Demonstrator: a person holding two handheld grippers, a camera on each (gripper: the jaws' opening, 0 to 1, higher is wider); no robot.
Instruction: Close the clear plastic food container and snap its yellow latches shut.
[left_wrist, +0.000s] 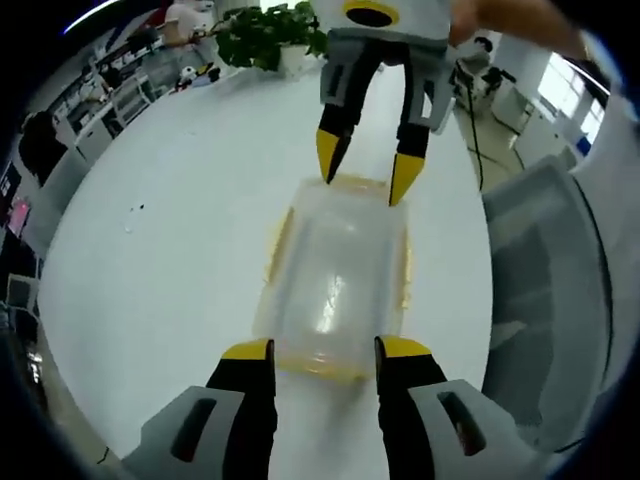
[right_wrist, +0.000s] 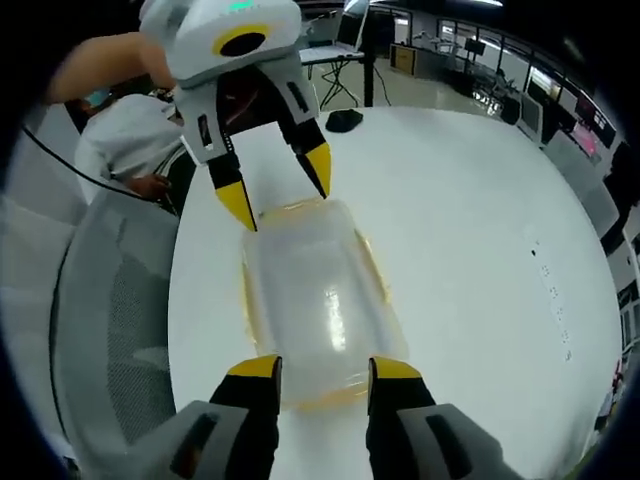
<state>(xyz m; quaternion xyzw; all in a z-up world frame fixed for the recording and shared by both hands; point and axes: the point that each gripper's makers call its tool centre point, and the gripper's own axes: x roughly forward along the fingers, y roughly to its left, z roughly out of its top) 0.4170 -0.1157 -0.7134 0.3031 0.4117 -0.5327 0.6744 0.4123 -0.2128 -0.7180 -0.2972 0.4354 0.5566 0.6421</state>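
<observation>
The clear plastic food container (left_wrist: 340, 275) lies on the white table (left_wrist: 180, 230) with its lid on top. Yellow latches (left_wrist: 277, 240) run along its edges. My left gripper (left_wrist: 325, 350) is open, its two jaws standing at the container's near end. My right gripper (left_wrist: 367, 172) is open at the far end, tips just above the rim. In the right gripper view the same container (right_wrist: 315, 300) lies between my right gripper (right_wrist: 325, 367) at the bottom and my left gripper (right_wrist: 280, 190) at the top. Nothing is clamped in either one.
A grey mesh chair (left_wrist: 545, 290) stands close beside the table (right_wrist: 470, 250), seen too as the chair (right_wrist: 110, 320). A potted plant (left_wrist: 265, 35) is at the table's far edge. A small black object (right_wrist: 343, 120) lies on the table. A person (right_wrist: 120, 140) is beyond the chair.
</observation>
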